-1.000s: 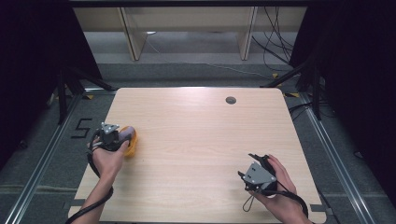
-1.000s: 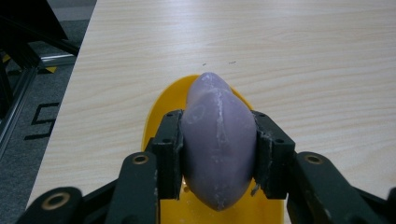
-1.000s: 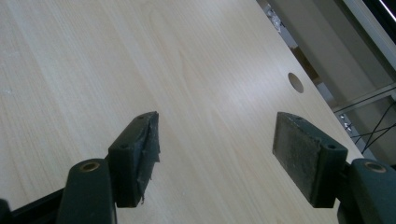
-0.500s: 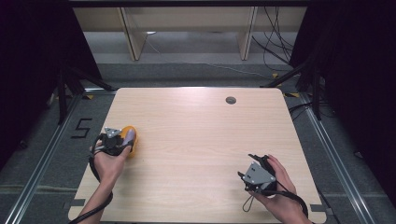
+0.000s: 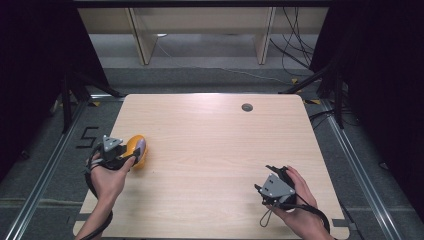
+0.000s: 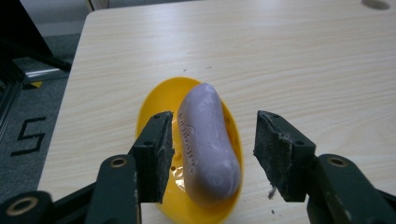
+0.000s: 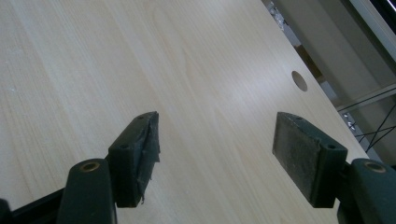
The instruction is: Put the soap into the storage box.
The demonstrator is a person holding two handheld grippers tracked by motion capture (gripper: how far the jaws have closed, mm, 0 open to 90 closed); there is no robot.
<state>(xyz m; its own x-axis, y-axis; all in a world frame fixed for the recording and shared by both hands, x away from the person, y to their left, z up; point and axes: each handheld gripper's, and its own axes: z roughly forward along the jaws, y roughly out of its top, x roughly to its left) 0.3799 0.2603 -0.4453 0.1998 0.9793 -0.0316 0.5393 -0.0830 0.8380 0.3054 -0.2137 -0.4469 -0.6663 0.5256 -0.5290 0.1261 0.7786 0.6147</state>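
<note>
Jaws of the left gripper are spread wide around a pale purple rounded soap bar lying in its yellow oval plastic dish, not clamped yet, so grabbing looks unstarted. Right gripper gapes empty over the light wooden worktop, well apart from the dish.

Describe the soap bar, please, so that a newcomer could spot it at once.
Start at the wooden table and go to its left edge, where the left gripper hovers. Between its open jaws lies a yellow dish; the soap bar is the pale purple rounded lump in it.
</note>
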